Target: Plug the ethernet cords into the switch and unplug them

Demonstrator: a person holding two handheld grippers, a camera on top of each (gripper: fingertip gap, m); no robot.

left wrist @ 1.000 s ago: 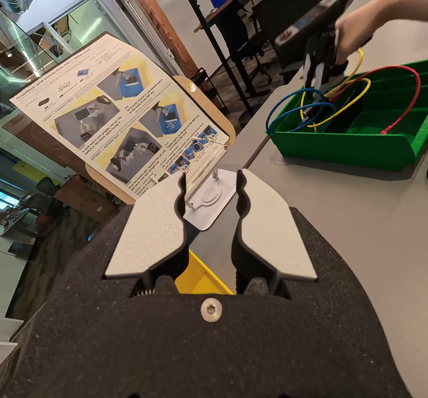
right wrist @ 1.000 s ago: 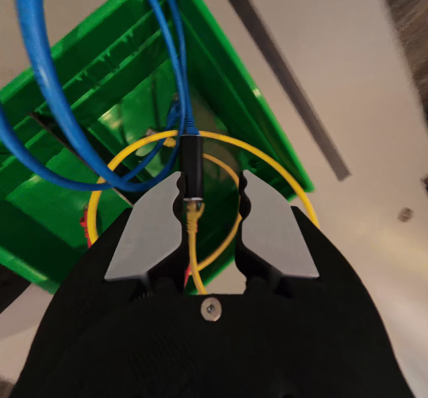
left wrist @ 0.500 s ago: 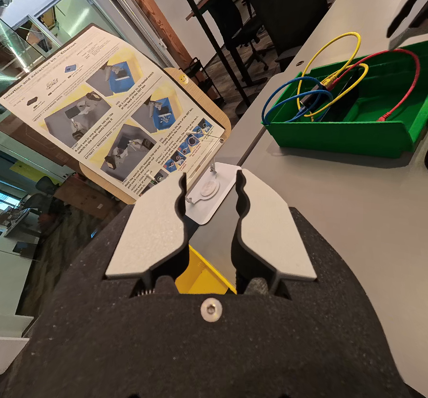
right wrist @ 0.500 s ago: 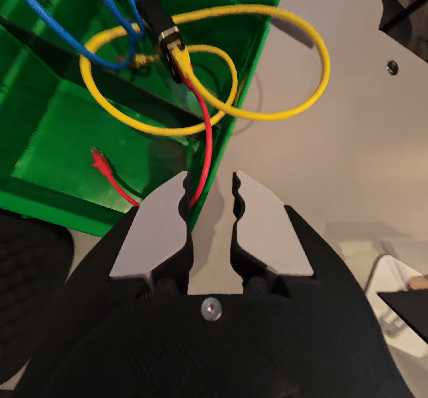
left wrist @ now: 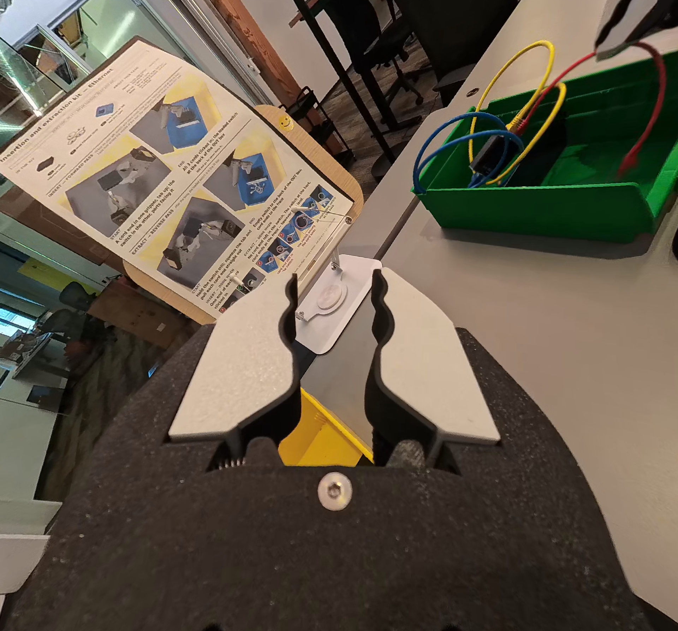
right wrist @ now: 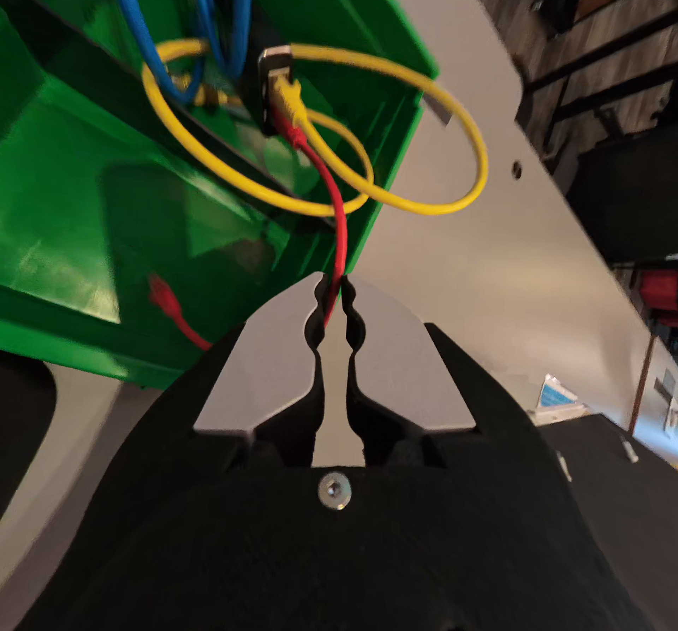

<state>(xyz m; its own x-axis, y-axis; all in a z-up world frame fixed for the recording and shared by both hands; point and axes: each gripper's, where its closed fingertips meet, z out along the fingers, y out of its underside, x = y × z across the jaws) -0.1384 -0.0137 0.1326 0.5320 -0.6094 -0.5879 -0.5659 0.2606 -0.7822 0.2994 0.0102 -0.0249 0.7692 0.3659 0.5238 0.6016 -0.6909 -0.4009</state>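
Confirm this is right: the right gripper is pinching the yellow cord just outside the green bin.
Not quite. The right gripper is pinching the red cord, not the yellow cord, just outside the green bin; the right wrist view shows it.

Each gripper has a black, grainy foam-like body filling the lower half of the frame. The left gripper (left wrist: 332,305) and right gripper (right wrist: 333,279) both carry two flat pale grey fingers with wavy black inner edges, and one silver hex screw at lower centre.
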